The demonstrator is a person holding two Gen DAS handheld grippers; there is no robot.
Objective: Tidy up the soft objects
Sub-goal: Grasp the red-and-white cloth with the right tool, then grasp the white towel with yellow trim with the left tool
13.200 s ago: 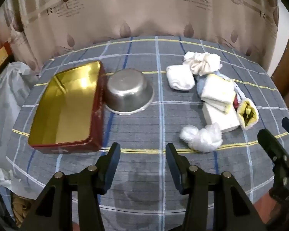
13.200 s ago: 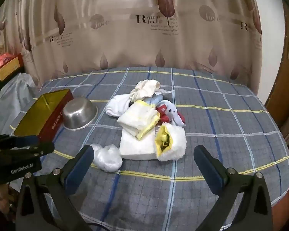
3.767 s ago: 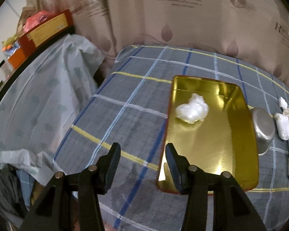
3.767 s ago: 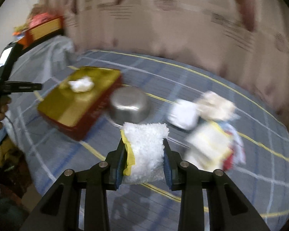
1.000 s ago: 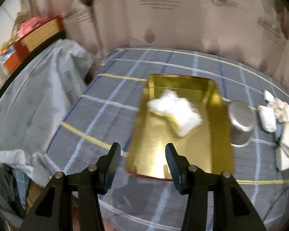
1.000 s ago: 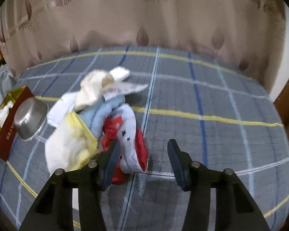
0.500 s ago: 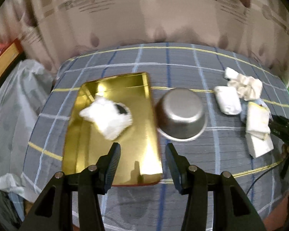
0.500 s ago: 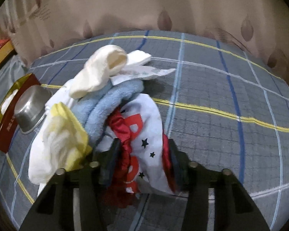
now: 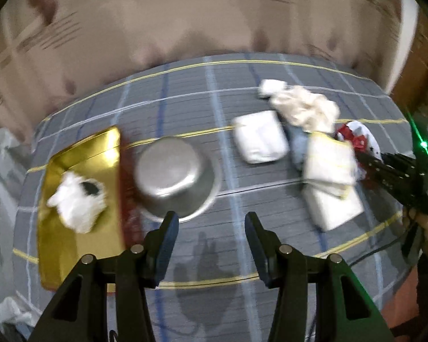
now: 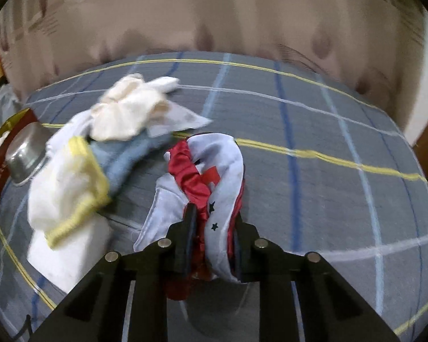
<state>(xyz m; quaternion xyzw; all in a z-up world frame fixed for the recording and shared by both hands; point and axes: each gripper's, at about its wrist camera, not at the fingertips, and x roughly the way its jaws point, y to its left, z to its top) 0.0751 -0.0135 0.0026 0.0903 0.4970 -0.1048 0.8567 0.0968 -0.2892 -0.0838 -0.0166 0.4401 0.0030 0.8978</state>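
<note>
My right gripper (image 10: 214, 216) is closing, its pads pressed on a red and white star-print cloth (image 10: 222, 165) at the right edge of the soft pile. In that pile lie a cream cloth (image 10: 125, 114), a blue towel (image 10: 128, 154) and a white cloth with yellow trim (image 10: 65, 188). My left gripper (image 9: 211, 219) is open with nothing between its fingers, low over the table in front of the upturned steel bowl (image 9: 174, 176). White fluffy pieces (image 9: 77, 199) lie in the gold tin (image 9: 80, 245). The right gripper (image 9: 365, 159) shows at the pile's right side.
A folded white sock (image 9: 259, 136) and a white block (image 9: 333, 205) lie by the pile on the grey checked tablecloth (image 9: 214, 256). A beige curtain hangs behind the table. A hand holds the right gripper at the table's right edge.
The left view swung right, from the tin toward the bowl and the pile. The right jaws closed on the red and white cloth, which now lies a little apart from the pile.
</note>
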